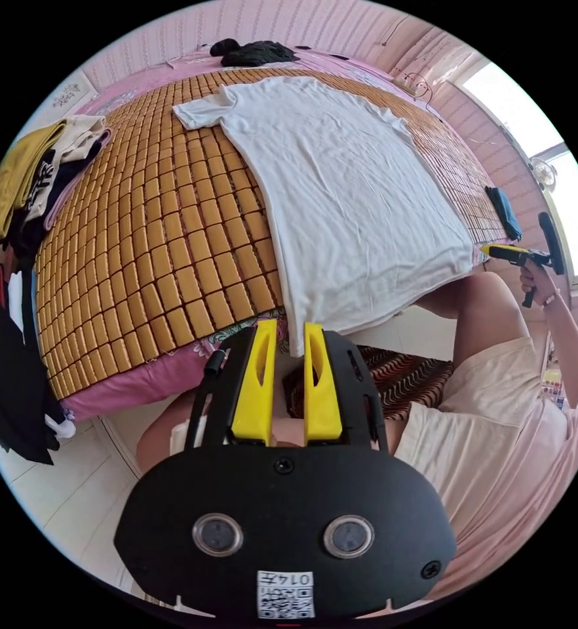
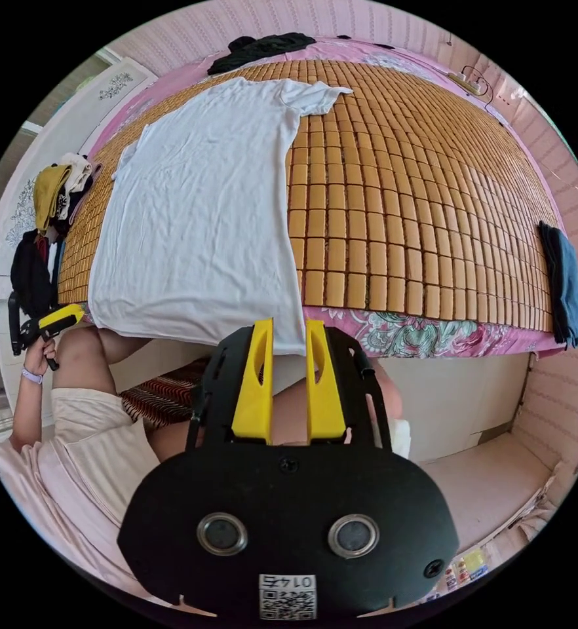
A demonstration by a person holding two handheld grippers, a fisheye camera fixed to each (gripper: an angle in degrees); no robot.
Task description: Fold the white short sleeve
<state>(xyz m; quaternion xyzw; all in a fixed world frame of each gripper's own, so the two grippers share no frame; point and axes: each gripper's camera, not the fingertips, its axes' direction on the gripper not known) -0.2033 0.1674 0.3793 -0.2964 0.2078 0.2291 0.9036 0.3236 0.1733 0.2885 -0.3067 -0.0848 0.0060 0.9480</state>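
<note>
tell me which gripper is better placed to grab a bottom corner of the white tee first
Roughly even. The left gripper and the right gripper each sit open at their own hem corner of the white T-shirt on the bamboo mat. Either could probably close first.

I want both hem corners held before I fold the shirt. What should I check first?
1. Shirt spread flat on the mat: ok, light wrinkles.
2. Left gripper at a hem corner: ok, the corner lies between the jaws.
3. Right gripper at the other hem corner: ok, the corner lies between the jaws.
4. Jaws pressing the cloth: cannot tell in either view.
5. Sleeves laid out: ok, both spread at the far end.
6. Fold path free of the clothes pile: ok, it sits apart at the mat's edge.
</note>
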